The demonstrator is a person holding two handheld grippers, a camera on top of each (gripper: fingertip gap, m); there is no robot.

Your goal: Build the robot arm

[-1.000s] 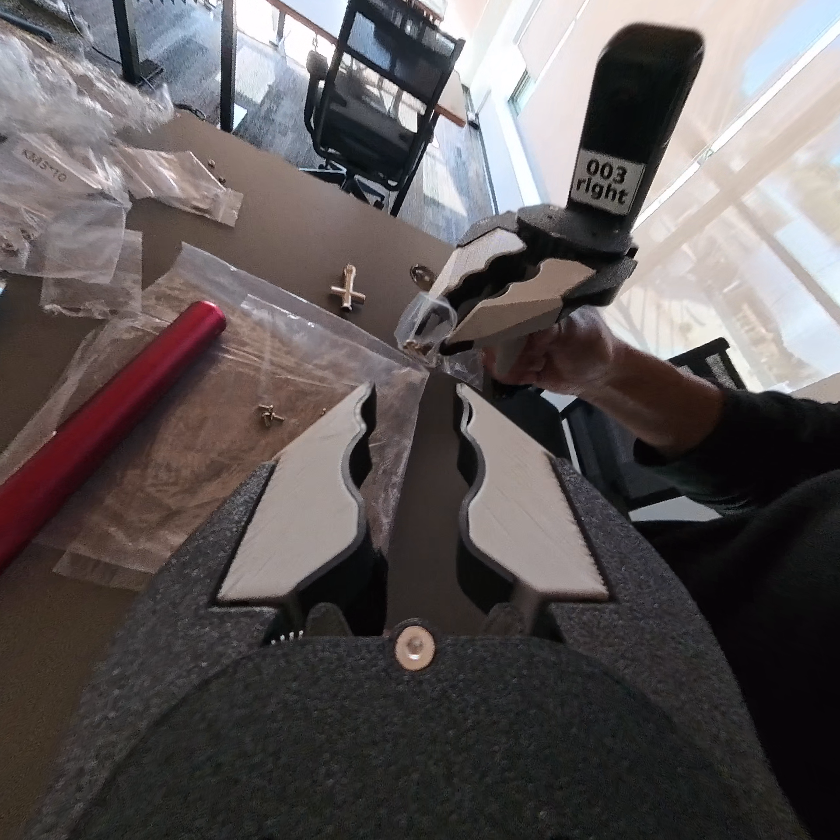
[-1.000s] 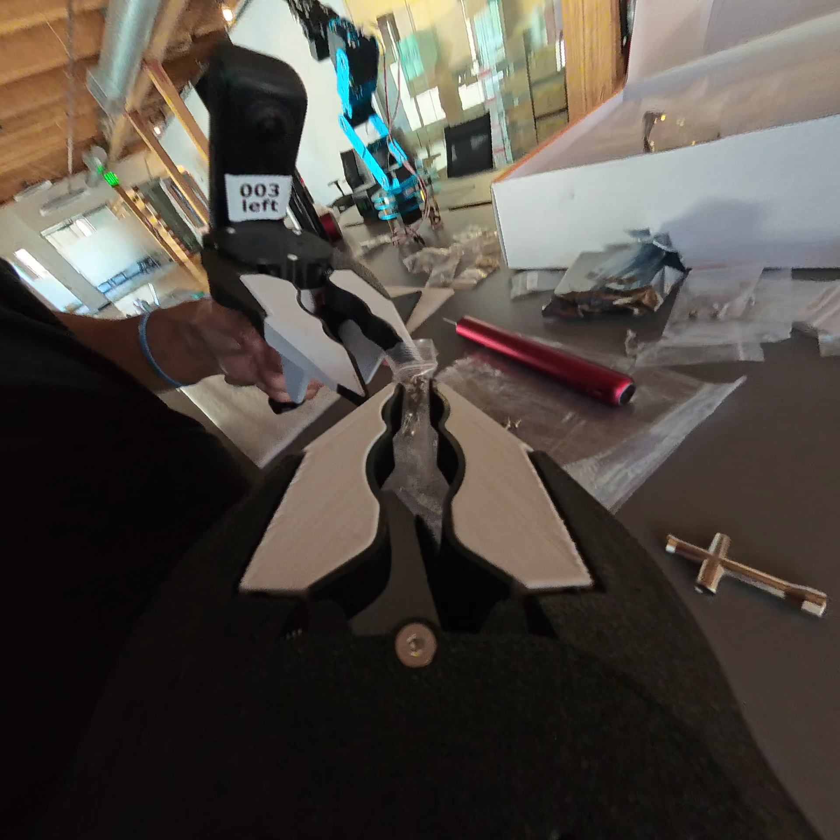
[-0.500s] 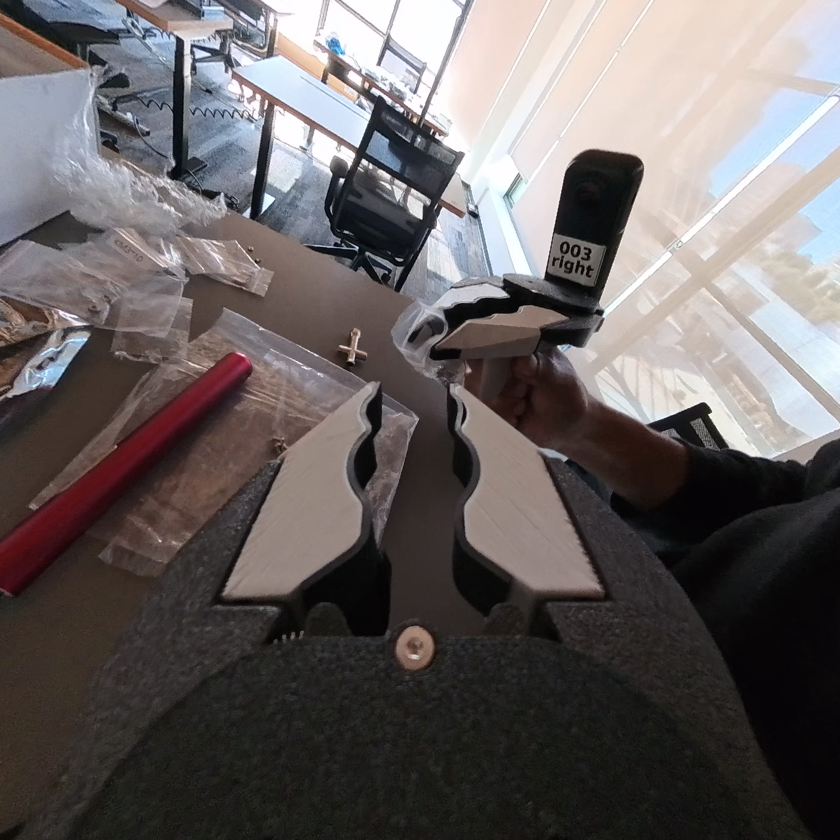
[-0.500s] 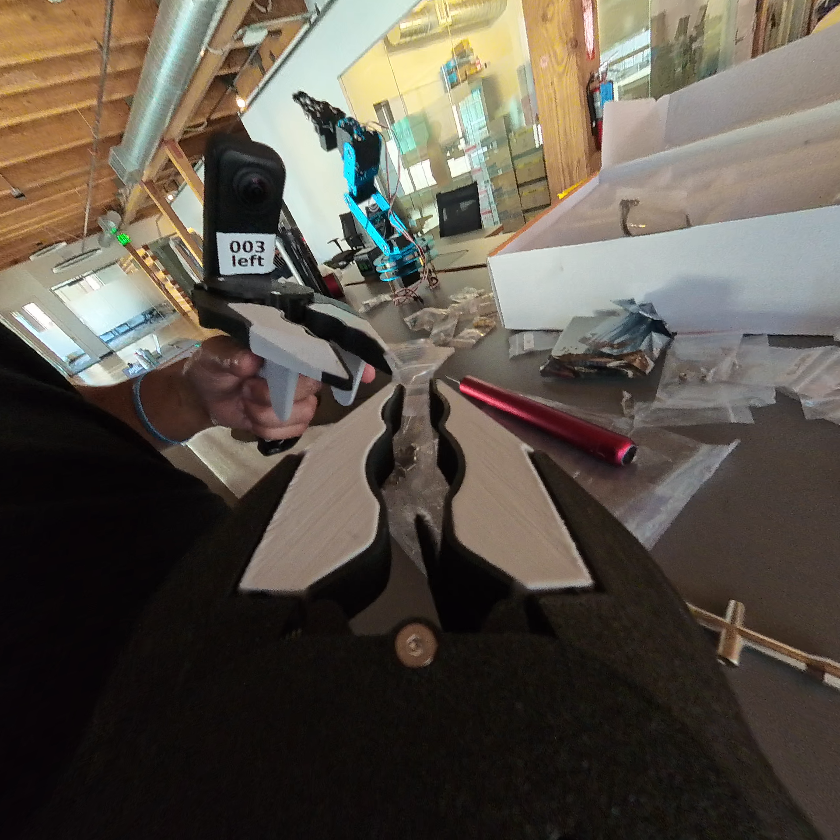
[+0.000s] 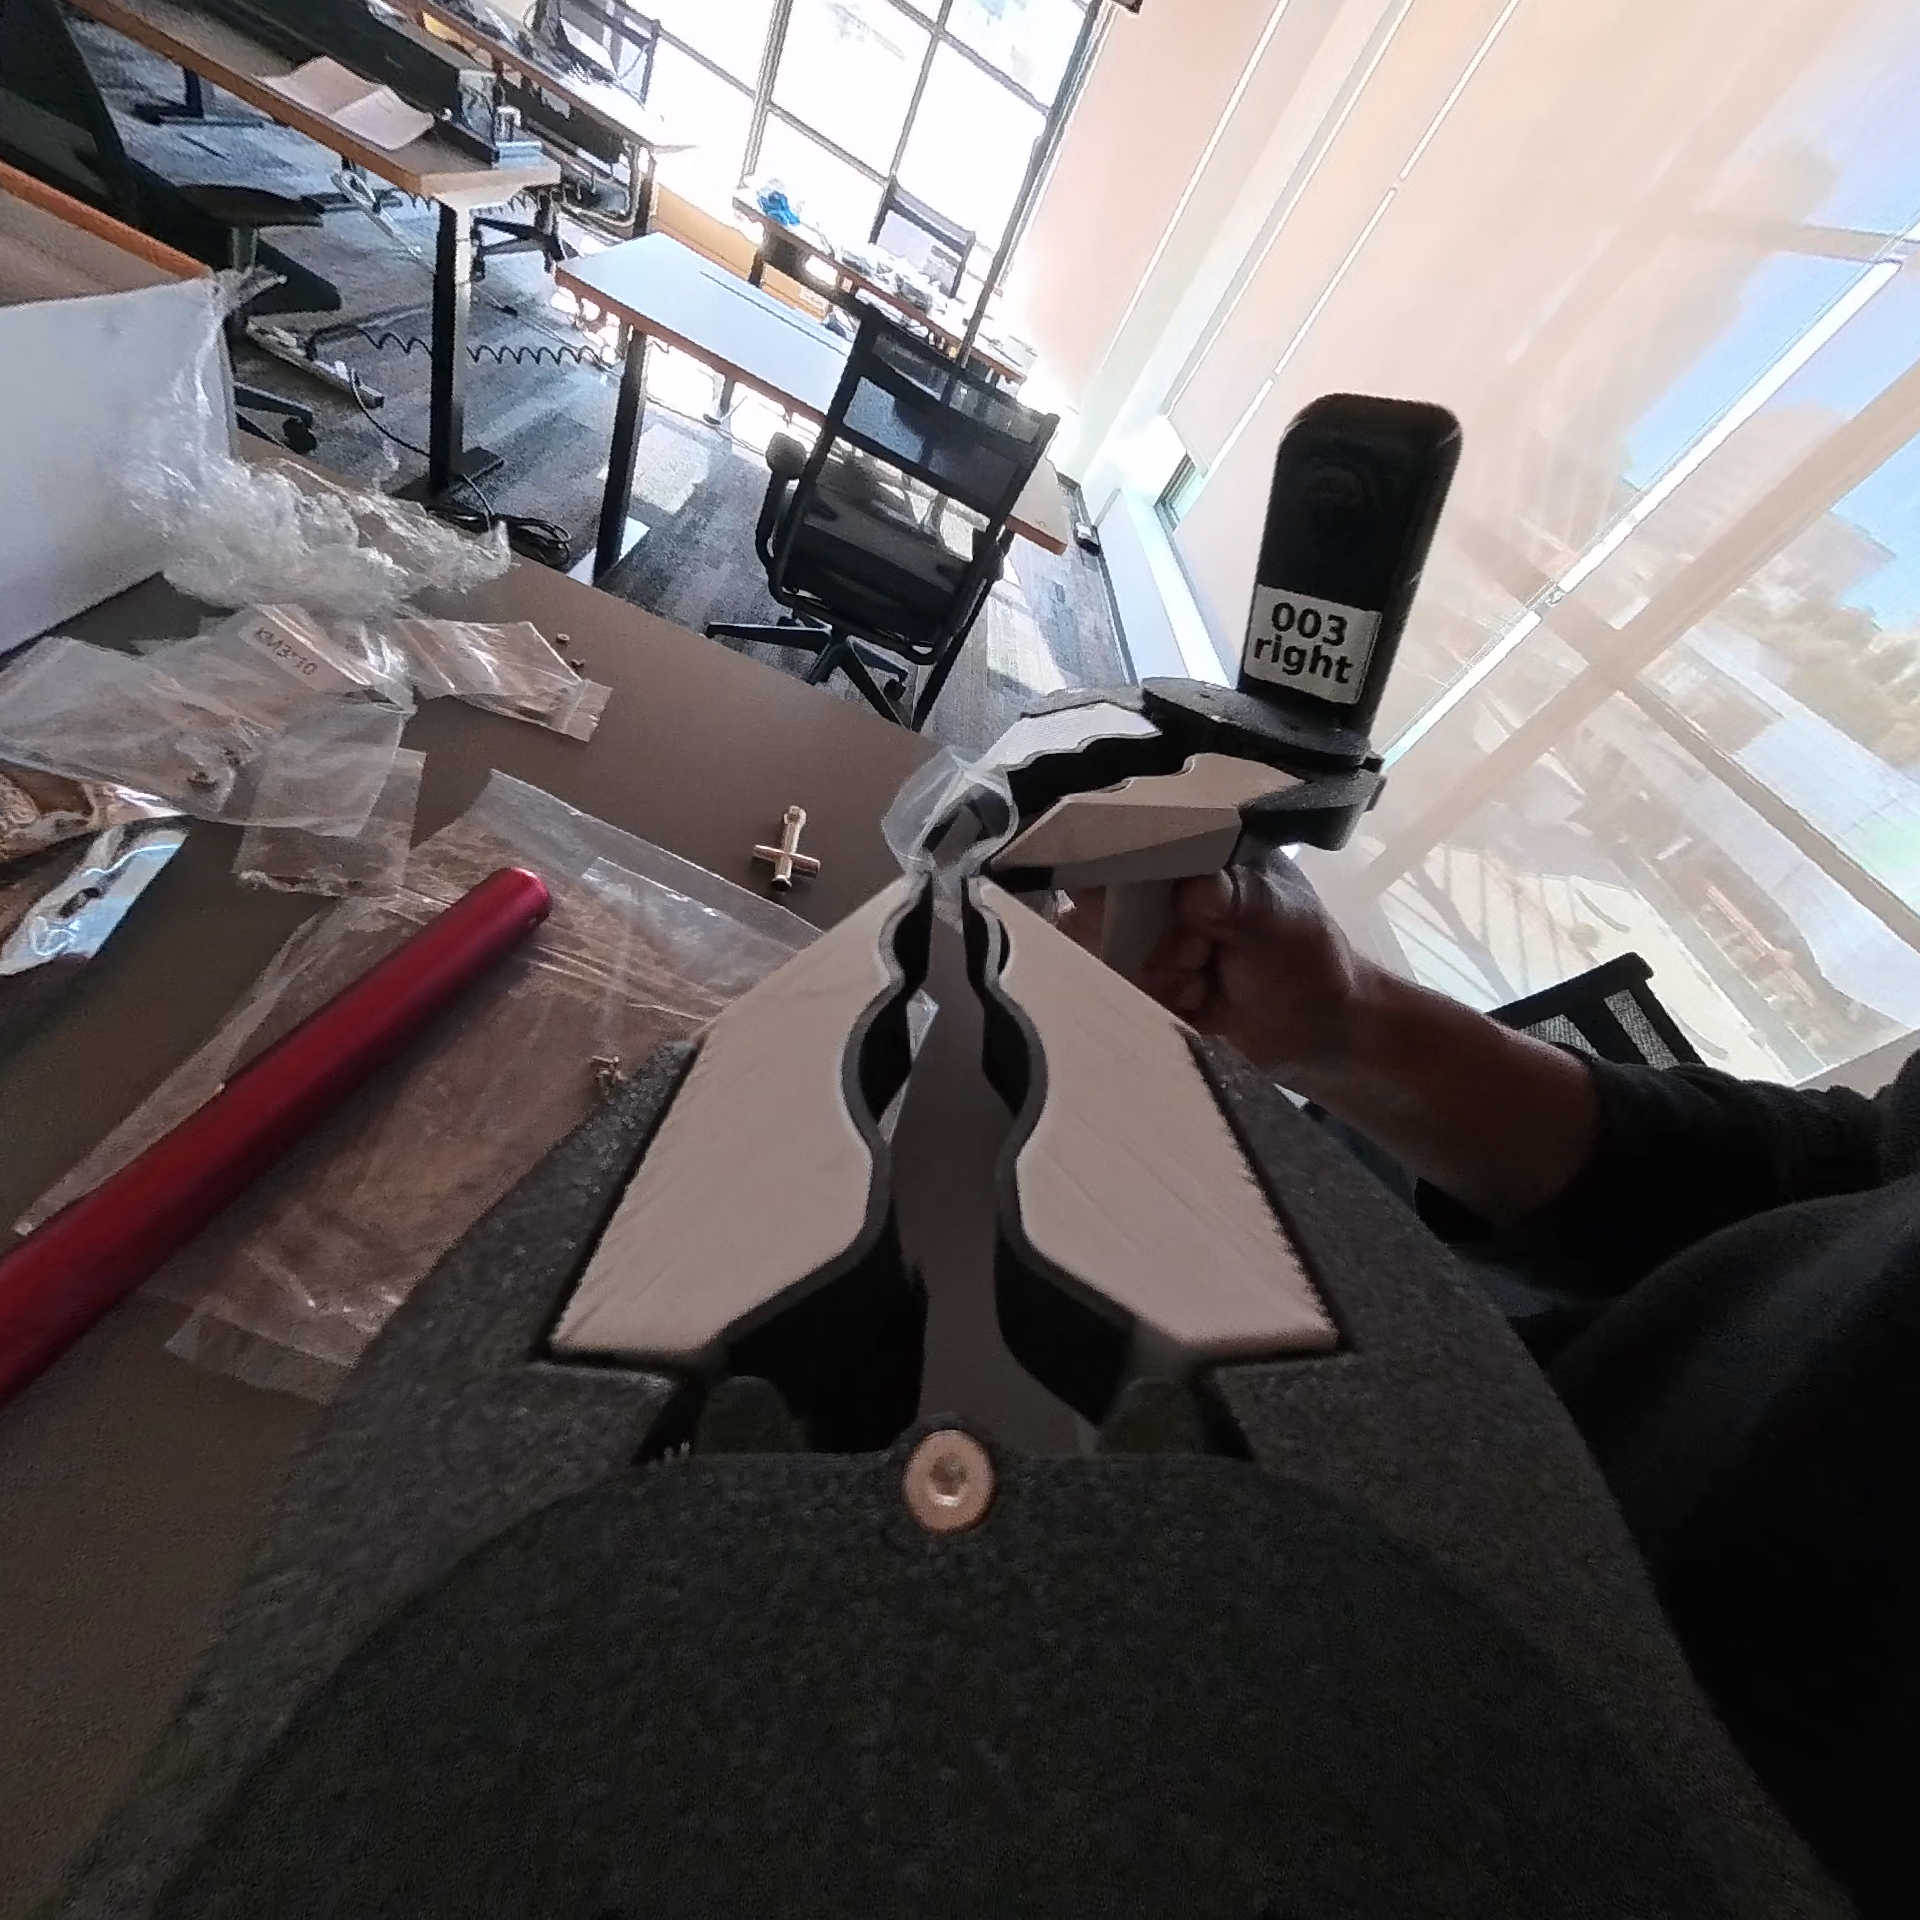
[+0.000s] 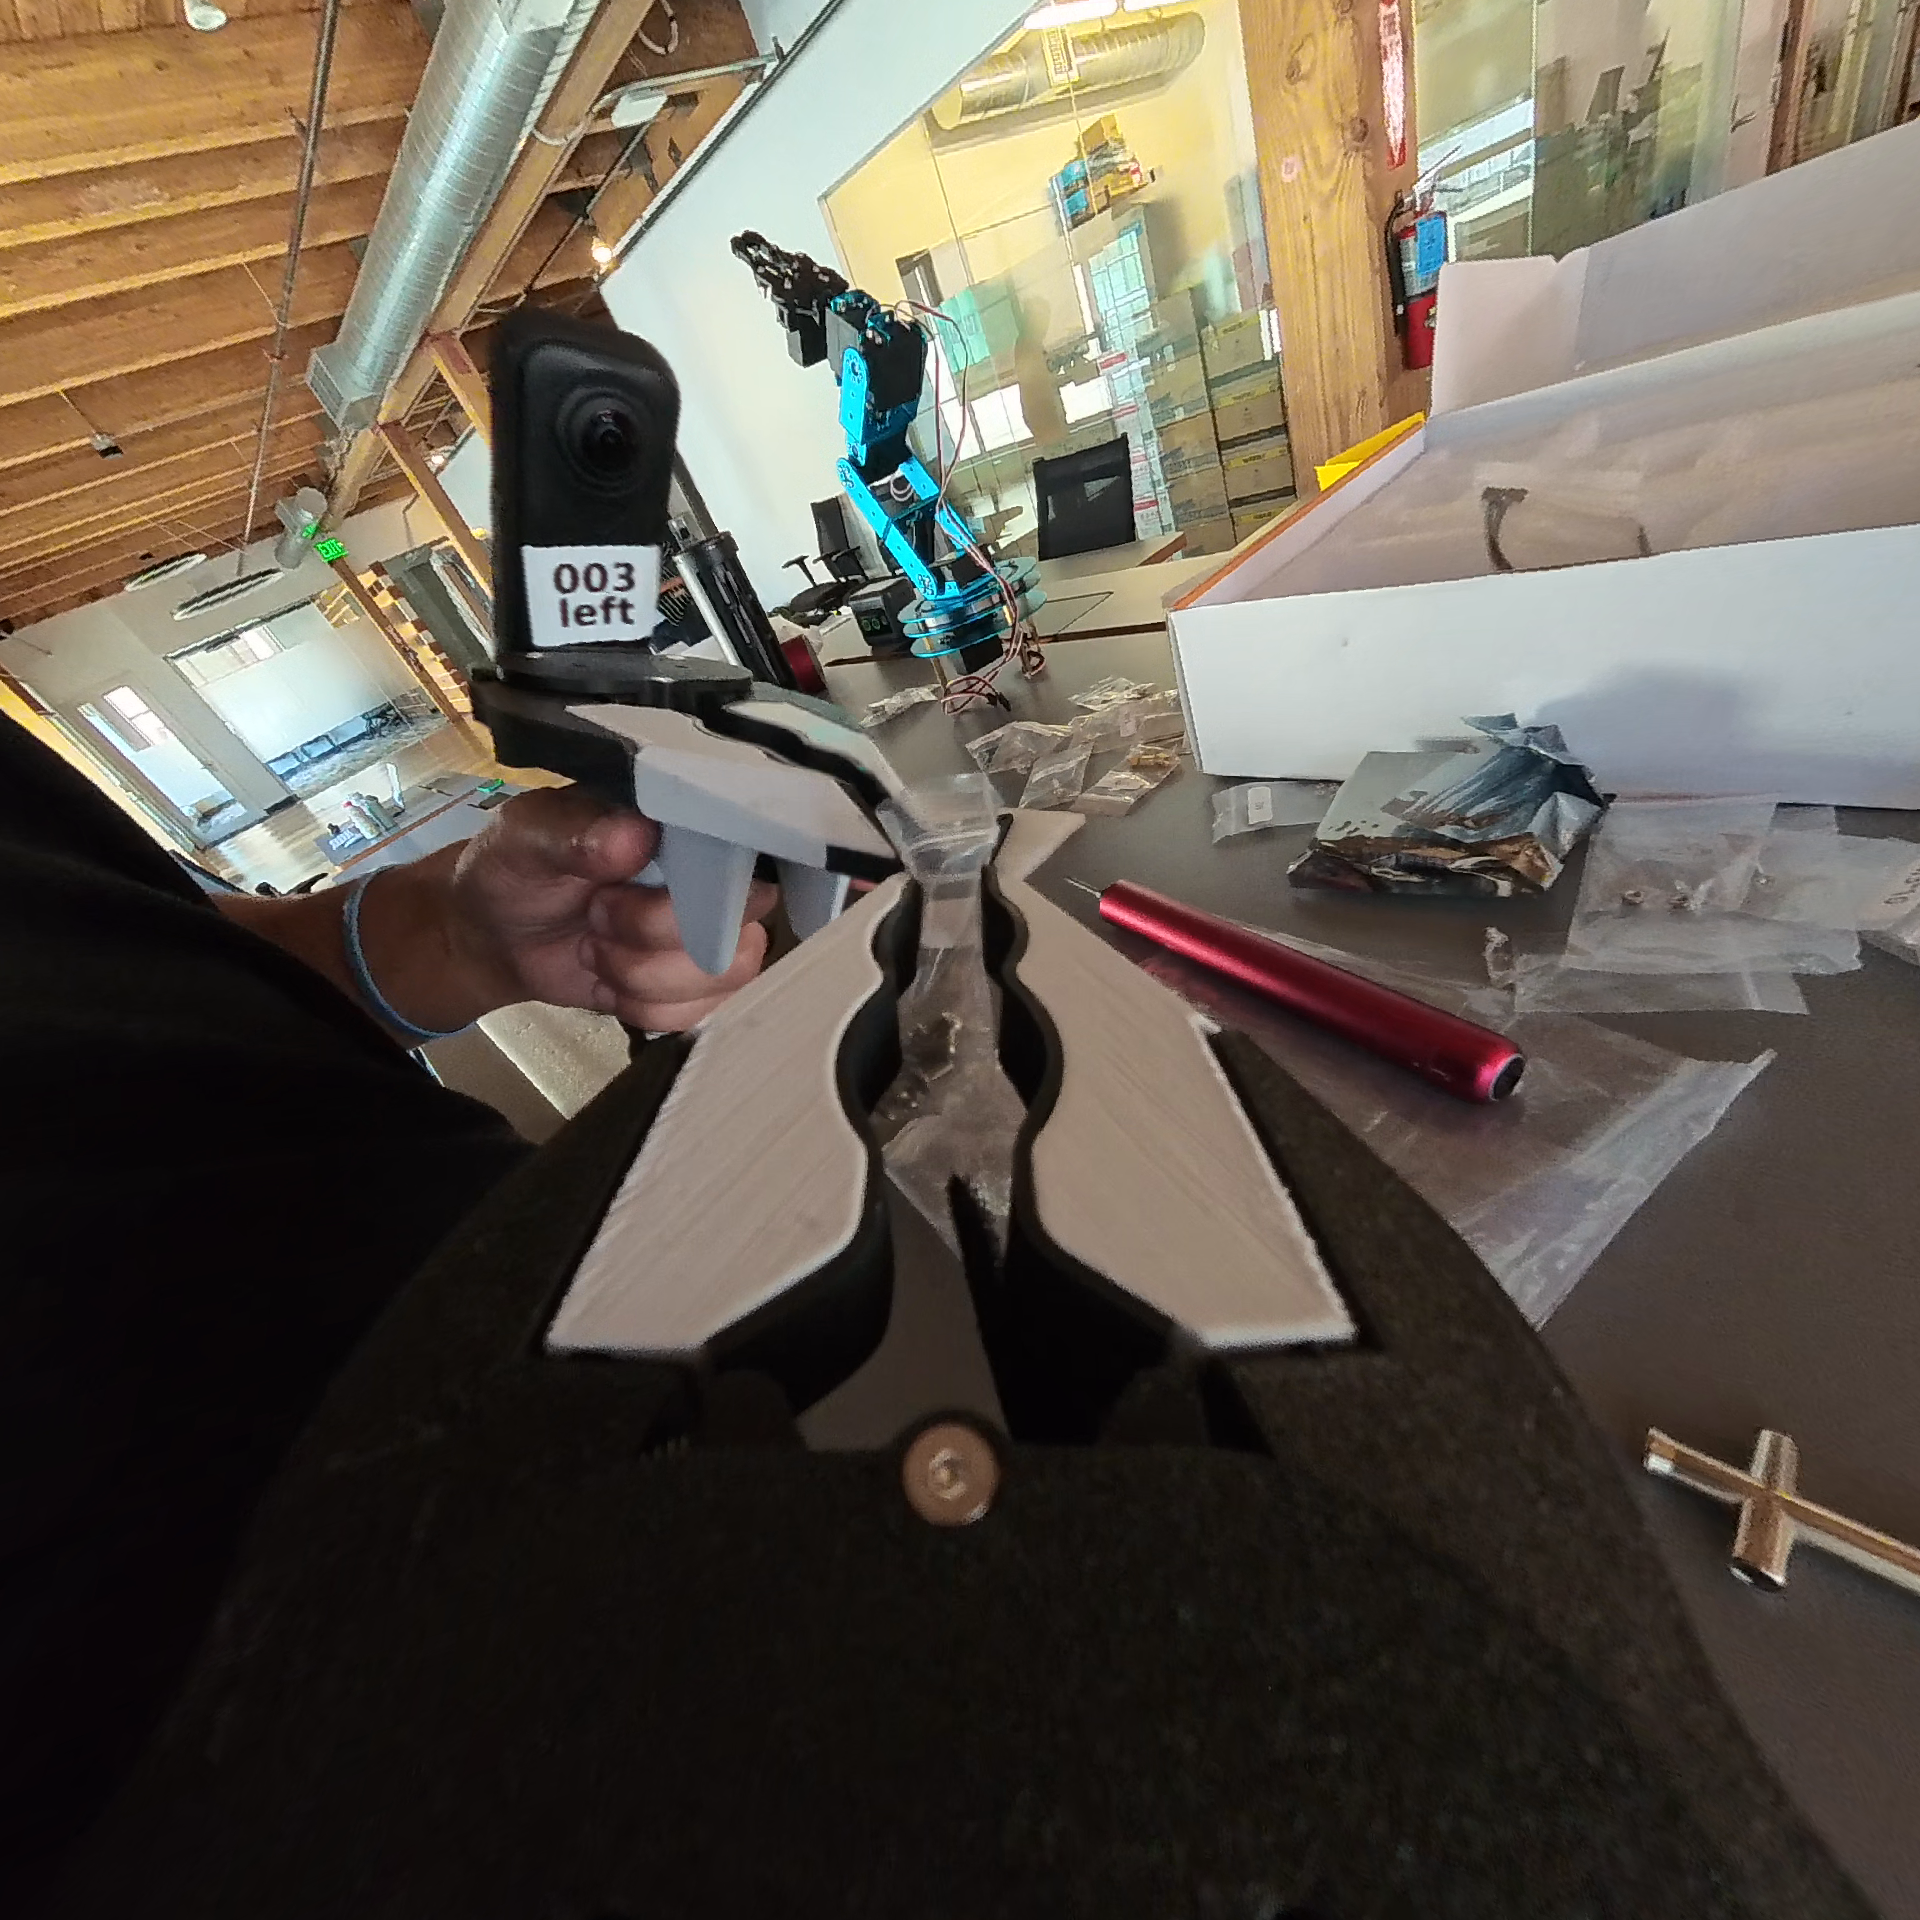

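Note:
A small clear plastic bag (image 6: 940, 1029) with small metal screws in it is held above the dark table. My right gripper (image 6: 951, 883) is shut on it, and the bag runs back between the fingers. In the left wrist view the right gripper (image 5: 971, 821) holds the bag (image 5: 920, 805) just beyond my left gripper (image 5: 942, 888). My left gripper's fingers are nearly together and pinch the bag's top edge. It also shows in the right wrist view (image 6: 883, 831), coming in from the left at the bag's top. A hand holds each gripper.
A red metal tube (image 5: 260, 1049) lies on a large clear bag (image 5: 468, 1039). A metal cross wrench (image 6: 1766, 1522) lies near the table's edge. Several small parts bags (image 5: 260, 707), a foil bag (image 6: 1444, 821), a white box (image 6: 1507, 665) and a blue robot arm (image 6: 894, 488) stand farther off. The tips of both grippers are at nearly the same place. The metal cross wrench (image 6: 1766, 1522) lies around 15 cm away from my right fingertips. It is also in sight in the left wrist view (image 5: 794, 861).
My left gripper was open and apart from the bag; it has moved up to the bag's top and closed on it. My right gripper has kept its hold and both have risen.

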